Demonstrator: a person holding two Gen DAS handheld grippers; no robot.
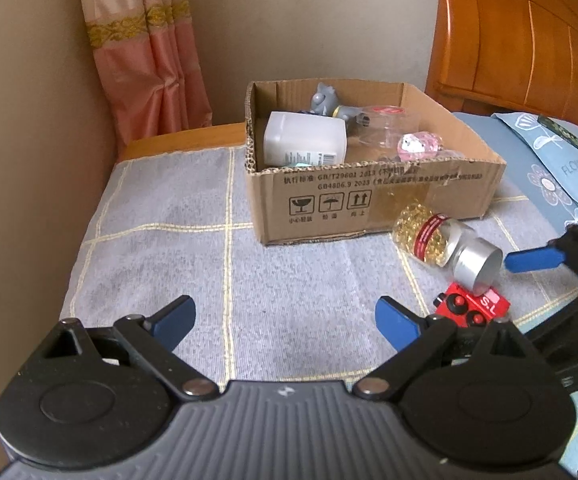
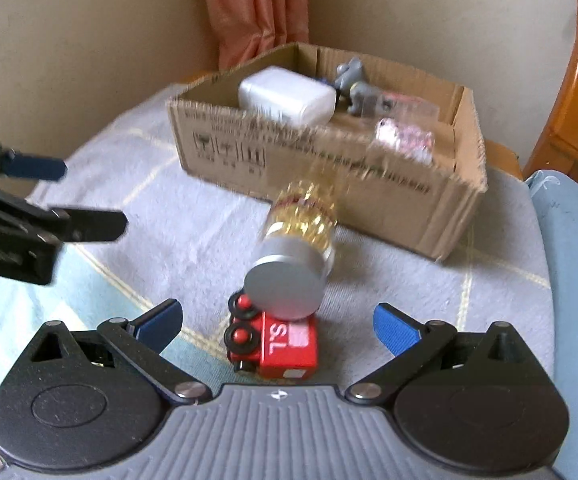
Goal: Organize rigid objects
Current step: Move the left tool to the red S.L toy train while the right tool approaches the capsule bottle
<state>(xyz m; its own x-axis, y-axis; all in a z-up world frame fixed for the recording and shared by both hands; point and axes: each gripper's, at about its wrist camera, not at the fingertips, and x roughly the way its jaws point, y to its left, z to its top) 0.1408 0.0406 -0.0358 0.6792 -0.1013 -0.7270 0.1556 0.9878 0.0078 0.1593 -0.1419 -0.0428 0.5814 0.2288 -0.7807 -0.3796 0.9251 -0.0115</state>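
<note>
My right gripper (image 2: 277, 326) is spread wide w/ nothing held, red toy train (image 2: 273, 342) lying between its fingers. Capsule jar (image 2: 301, 232) on its side, silver cap touching the train, just beside the cardboard box (image 2: 329, 168). Left gripper (image 1: 285, 320) also wide, empty, over the cloth (image 1: 161, 240).

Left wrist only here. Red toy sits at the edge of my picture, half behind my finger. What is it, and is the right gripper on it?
Observer: A red toy train marked S.L; the right gripper is open, with the train between its fingers, not pinched.
Operator: Bottle touching it?
Observer: The bottle's silver cap overlaps the train's front; contact is unclear.
Operator: The cap end?
Observer: It's flat and closed.
</note>
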